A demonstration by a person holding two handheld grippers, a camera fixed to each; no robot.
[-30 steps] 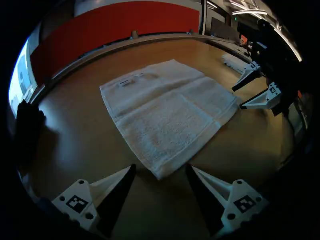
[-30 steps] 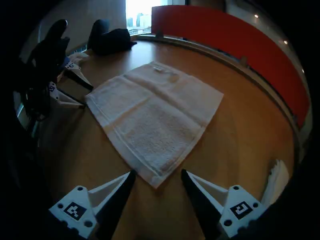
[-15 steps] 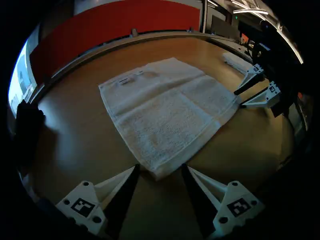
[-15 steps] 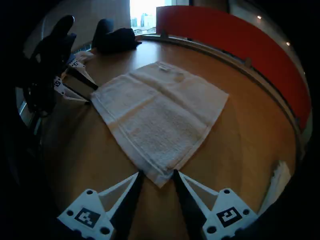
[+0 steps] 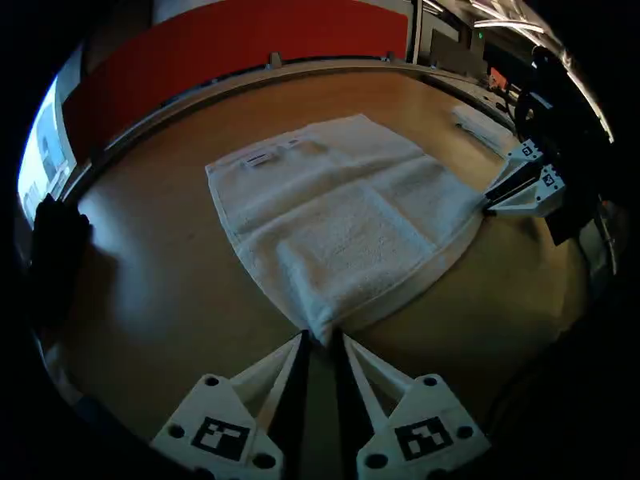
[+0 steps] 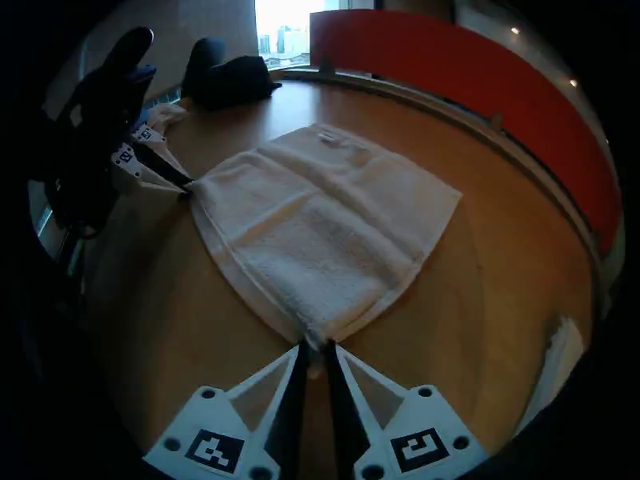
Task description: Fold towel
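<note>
A soft white square towel (image 5: 344, 216) lies flat in the middle of the brown wooden counter (image 5: 152, 264). It is folded over, and a small tag (image 5: 258, 159) sits near its far edge.

The left gripper (image 5: 320, 346) has its jaws closed tight on the near corner of the towel, and that corner is pinched up a little. In the right gripper view, the right gripper (image 6: 316, 350) has its jaws closed on the corner nearest to it in the same way. Along the edge between the two pinched corners the top layer is raised, and a second layer shows under it.

In the left gripper view, a bright window (image 5: 40, 160) is far on the left. Just below it a dark lump (image 5: 52, 248) sits on the counter; I cannot tell what it is. A long red wall panel (image 5: 240, 40) runs behind the far rim of the counter. On the right, a small white folded cloth (image 5: 480, 128) lies well apart from the towel, and strip lights (image 5: 500, 22) glow above it.
</note>
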